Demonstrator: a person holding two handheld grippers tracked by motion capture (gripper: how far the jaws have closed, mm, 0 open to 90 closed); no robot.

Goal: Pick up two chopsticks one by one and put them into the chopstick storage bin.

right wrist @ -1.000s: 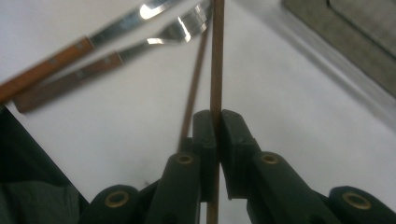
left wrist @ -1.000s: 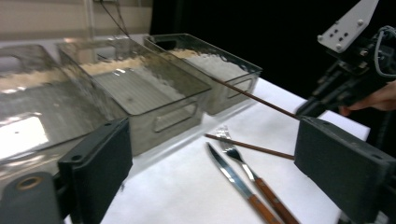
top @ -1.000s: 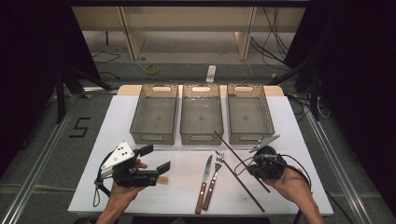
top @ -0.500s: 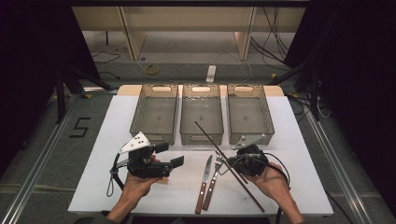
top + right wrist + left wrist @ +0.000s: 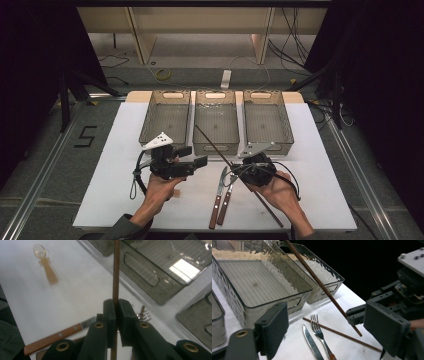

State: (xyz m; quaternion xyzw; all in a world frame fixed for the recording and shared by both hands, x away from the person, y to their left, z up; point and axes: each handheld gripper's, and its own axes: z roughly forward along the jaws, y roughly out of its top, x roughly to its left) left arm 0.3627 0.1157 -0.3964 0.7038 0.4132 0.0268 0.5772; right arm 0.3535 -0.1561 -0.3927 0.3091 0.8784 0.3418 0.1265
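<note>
The chopstick [image 5: 116,277] is clamped between the right gripper [image 5: 116,315] jaws, slanting above the middle bin [image 5: 216,125]; the left gripper [image 5: 332,327], jaws just closing slightly, stands open and empty.

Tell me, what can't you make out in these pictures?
- Small clear plastic spoon: blurred in the right gripper view, its shape vague.
- Thin brown wooden chopstick: shut right gripper covers its middle; the top edge cuts its far end.
- Wooden-handled knife and wooden-handled fork: handles cut off by the left gripper view's bottom edge.
- Second chopstick: far end hidden behind open left gripper.
</note>
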